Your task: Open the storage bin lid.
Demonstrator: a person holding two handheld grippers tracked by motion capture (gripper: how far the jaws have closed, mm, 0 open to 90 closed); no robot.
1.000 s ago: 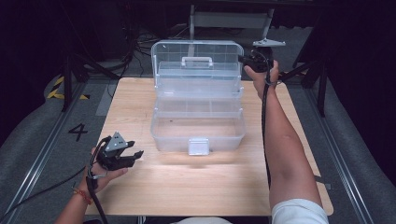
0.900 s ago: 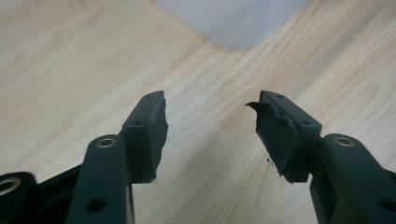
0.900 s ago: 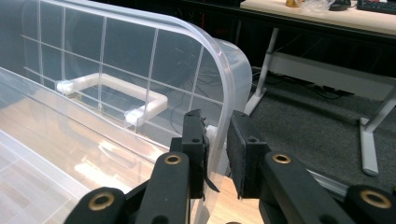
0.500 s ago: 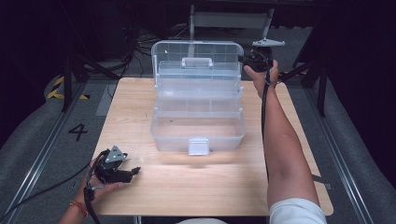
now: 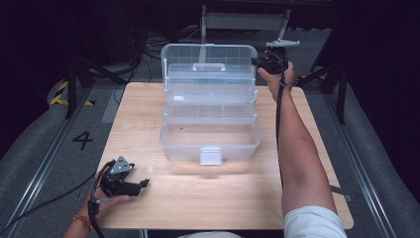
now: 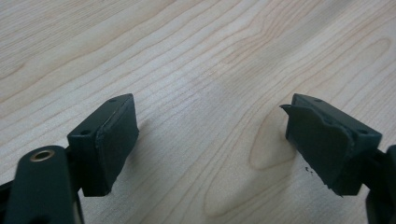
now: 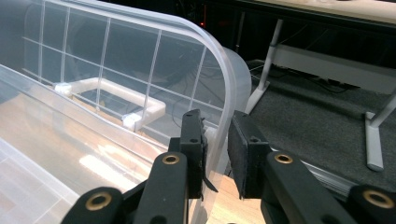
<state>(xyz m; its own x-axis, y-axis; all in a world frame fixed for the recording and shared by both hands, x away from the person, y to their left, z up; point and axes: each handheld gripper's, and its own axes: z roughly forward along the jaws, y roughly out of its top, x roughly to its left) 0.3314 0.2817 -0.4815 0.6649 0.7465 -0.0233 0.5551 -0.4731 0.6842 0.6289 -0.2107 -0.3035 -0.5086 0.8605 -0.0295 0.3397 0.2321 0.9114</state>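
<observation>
Right gripper (image 5: 261, 61) pinches the right edge of the lid (image 7: 140, 74) of the clear plastic organizer box (image 5: 210, 116); in the right gripper view its two black pads sit on either side of the thin lid wall, jaws narrow, clamped on it. Judged purpose: keep the lid upright and tipped back so the tiered trays stay spread open and reachable.

Box sits mid-table on the wooden table (image 5: 148, 119), toward the far edge, lid standing at the back with its white handle (image 7: 109, 95) seen through the plastic. Upper tray (image 5: 210, 83) stepped back, lower tray (image 5: 210, 113) below it, deep base bin (image 5: 210, 141) nearest the person, white front latch (image 5: 210, 155) hanging at its front wall. All compartments look empty as far as the clear plastic allows.

Left gripper (image 5: 143, 183) rests low at the near left corner of the table, well apart from the box, aimed roughly toward the table's middle. Its jaws have just been opening and stand wide; the left gripper view shows bare wood grain between the pads (image 6: 109, 140), nothing held. Likely parked clear of the box while the right hand manages the lid.

Small mark: a few dark specks on the wood by the right-hand pad.
</observation>
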